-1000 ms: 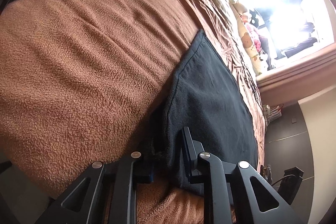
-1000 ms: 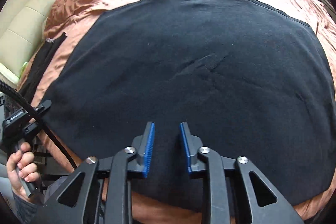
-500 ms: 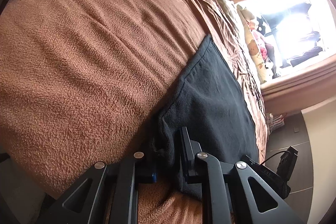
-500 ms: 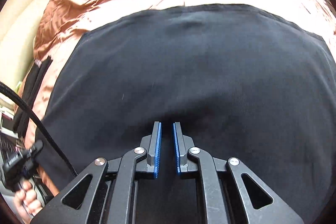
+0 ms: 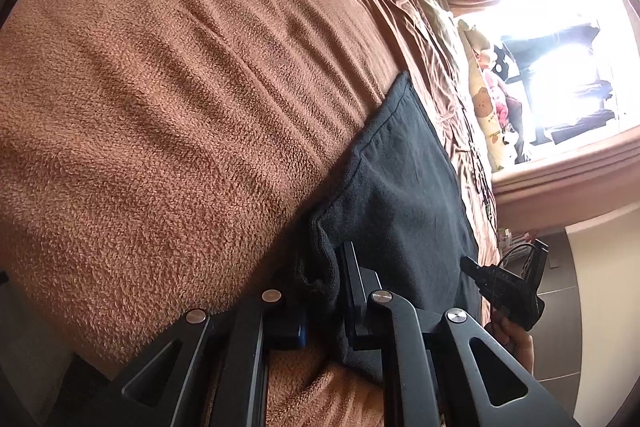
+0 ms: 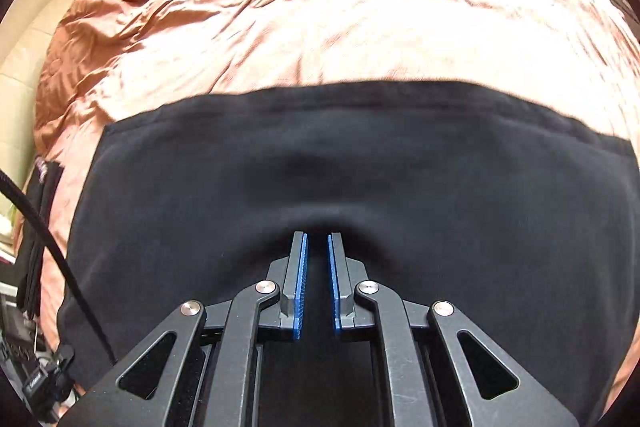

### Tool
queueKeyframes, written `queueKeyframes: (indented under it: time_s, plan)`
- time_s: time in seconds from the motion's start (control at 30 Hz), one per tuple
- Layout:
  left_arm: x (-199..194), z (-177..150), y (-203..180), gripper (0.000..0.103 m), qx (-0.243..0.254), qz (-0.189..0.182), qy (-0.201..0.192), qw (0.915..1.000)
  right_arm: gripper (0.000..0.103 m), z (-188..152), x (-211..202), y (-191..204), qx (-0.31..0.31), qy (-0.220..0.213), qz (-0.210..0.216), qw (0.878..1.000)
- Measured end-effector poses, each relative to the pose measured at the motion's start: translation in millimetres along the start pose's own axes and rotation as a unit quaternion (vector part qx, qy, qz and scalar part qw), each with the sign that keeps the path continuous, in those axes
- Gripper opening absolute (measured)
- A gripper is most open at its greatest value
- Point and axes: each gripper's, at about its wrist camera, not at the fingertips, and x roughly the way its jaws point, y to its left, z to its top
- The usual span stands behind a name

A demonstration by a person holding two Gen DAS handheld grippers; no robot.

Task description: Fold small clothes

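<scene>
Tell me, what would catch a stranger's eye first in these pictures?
A large black fleece cloth lies spread on a rumpled copper-brown satin bedspread, filling the lower half of the right view. The blue-padded right tool has been closing, black cloth between its pads; the left tool has been closing on the cloth's bunched corner. Behind, a glaring bright window stands at upper right.

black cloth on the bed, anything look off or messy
Mostly flat. The black fleece cloth on the brown bedspread is bunched only where the left gripper pinches its corner; a small pucker sits ahead of the right gripper.
</scene>
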Motion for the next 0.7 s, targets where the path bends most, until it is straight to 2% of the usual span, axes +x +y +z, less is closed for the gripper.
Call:
queueKeyframes:
  time_s: [0.27, 0.37, 0.43, 0.57, 0.7]
  plan:
    - [-1.1, 0.4, 2.5, 0.011, -0.011, -0.004, 0.001, 0.9999, 0.006, 24.7, 13.6, -7.9, 0.014, -0.005, -0.011, 1.0]
    - [-2.0, 1.4, 4.5, 0.009, -0.014, -0.007, 0.0, 0.9999, 0.006, 33.2, 0.0, -7.3, 0.018, -0.013, -0.029, 0.999]
    - [-2.6, 1.2, 5.0, 0.007, -0.014, -0.009, -0.002, 0.9999, 0.006, 33.3, -15.5, -0.4, 0.009, -0.022, -0.011, 1.0]
    - [-6.1, 1.0, 6.5, 0.005, -0.025, -0.027, -0.003, 0.9993, 0.006, 13.8, -40.7, 16.9, -0.035, -0.029, -0.013, 0.999]
    - [-16.0, 1.1, -2.5, 0.005, -0.009, -0.06, -0.007, 0.9982, 0.006, -13.9, -56.1, 17.9, -0.039, -0.018, 0.004, 0.999]
